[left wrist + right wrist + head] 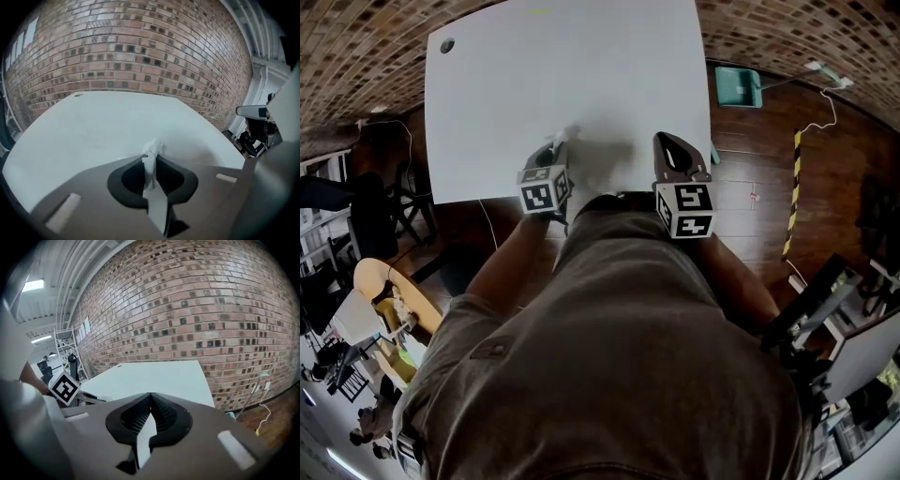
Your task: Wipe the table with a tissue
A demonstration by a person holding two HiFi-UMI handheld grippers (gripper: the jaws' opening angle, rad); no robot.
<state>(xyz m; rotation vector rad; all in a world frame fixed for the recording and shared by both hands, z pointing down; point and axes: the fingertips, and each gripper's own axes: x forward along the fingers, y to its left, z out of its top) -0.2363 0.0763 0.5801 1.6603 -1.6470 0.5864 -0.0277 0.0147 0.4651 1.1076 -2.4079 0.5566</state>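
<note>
A white table [572, 66] fills the upper middle of the head view. My left gripper [555, 148] hangs over the table's near edge, shut on a crumpled white tissue [565, 137]. In the left gripper view the tissue [152, 149] sticks up between the closed jaws of the left gripper [151, 159], just above the tabletop [93, 126]. My right gripper [666, 141] is beside it to the right, also over the near edge. Seen in its own view, the right gripper [151, 395] is shut with nothing between its jaws, above the table [154, 376].
A round cable hole [447, 45] lies in the table's far left corner. A brick wall [140, 51] stands behind the table. On the wooden floor to the right are a teal bin [737, 86], a white cable [821, 112] and a yellow-black strip [791, 197]. Chairs and furniture [384, 197] stand left.
</note>
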